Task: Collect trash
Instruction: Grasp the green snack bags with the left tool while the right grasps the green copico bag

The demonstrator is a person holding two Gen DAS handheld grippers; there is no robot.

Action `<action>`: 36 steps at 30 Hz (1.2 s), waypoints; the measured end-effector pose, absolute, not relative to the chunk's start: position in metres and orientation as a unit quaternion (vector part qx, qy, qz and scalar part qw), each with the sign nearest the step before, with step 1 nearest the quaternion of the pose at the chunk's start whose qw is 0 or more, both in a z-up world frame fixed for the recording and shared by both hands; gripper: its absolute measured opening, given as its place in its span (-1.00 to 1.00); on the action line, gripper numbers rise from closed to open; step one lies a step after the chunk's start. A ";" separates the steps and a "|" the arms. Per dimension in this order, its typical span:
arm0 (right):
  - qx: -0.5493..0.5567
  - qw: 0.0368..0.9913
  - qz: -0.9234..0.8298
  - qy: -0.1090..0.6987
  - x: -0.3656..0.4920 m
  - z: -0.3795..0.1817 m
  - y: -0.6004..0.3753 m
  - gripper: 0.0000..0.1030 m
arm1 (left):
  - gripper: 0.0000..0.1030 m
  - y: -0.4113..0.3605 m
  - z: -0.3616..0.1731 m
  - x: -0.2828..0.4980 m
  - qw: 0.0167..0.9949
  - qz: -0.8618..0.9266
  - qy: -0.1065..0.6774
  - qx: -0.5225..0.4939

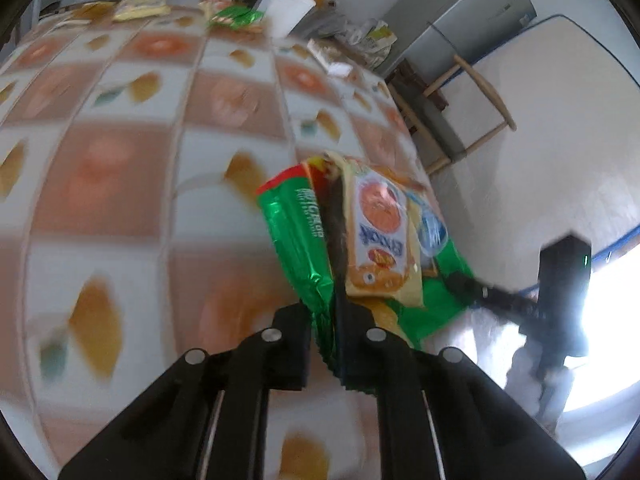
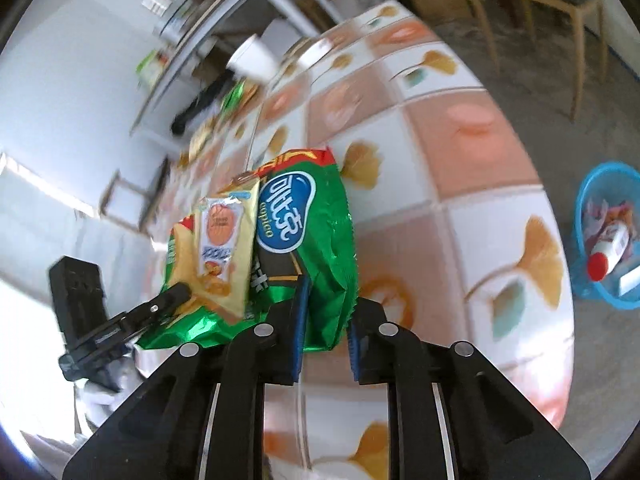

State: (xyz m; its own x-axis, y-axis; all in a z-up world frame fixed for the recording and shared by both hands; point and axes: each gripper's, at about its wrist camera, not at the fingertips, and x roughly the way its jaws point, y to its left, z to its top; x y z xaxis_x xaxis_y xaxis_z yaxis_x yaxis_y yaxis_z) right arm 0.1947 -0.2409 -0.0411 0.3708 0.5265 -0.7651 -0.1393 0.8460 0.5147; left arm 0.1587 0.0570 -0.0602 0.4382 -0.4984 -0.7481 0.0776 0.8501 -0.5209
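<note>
A home dining room: the tabletop [image 2: 460,184] wears a cloth printed with ginkgo leaves, wooden chairs [image 2: 532,12] stand at it, a grey refrigerator [image 1: 468,12] fills the corner, and a blue wastebasket [image 2: 580,264] sits on the floor.

Two grippers hold snack bags over a table

The right gripper [image 2: 323,320] pinches a shiny green snack bag [image 2: 320,240]. A small yellow packet [image 2: 224,240] lies against the bag. The left gripper [image 2: 176,294] touches the packet from the left side. The table [image 2: 460,184] has leaf pictures. A blue basket [image 2: 580,216] with trash sits on the floor.
</note>
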 end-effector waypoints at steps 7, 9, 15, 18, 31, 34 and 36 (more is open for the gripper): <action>0.155 0.814 0.211 0.519 0.184 -0.035 -0.226 -0.47 | 0.04 0.080 -0.055 0.139 0.828 -0.157 0.487 -0.229; 0.169 0.819 0.202 0.510 0.186 -0.031 -0.231 -0.06 | 0.05 0.087 -0.058 0.146 0.824 -0.149 0.488 -0.248; 0.220 0.835 0.194 0.467 0.173 -0.005 -0.241 0.06 | 0.05 0.091 -0.070 0.152 0.818 -0.131 0.495 -0.265; 0.211 0.832 0.218 0.465 0.170 0.002 -0.217 0.16 | 0.03 0.084 -0.068 0.151 0.830 -0.127 0.487 -0.240; 0.202 0.784 0.242 0.534 0.197 -0.036 -0.155 0.12 | -0.28 0.066 -0.070 0.147 0.869 -0.117 0.458 -0.144; 0.211 0.778 0.248 0.538 0.199 -0.040 -0.150 0.02 | -0.33 0.066 -0.071 0.148 0.872 -0.119 0.454 -0.138; 0.219 0.773 0.251 0.540 0.200 -0.042 -0.148 -0.07 | -0.38 0.065 -0.071 0.149 0.874 -0.120 0.453 -0.132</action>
State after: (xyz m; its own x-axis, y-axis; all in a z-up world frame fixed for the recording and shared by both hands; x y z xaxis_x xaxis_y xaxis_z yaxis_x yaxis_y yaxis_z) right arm 0.2001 -0.1482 -0.0417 0.2901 0.6238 -0.7258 -0.1511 0.7787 0.6089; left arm 0.1493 0.0646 -0.0708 0.5610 -0.3294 -0.7594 0.0907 0.9363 -0.3392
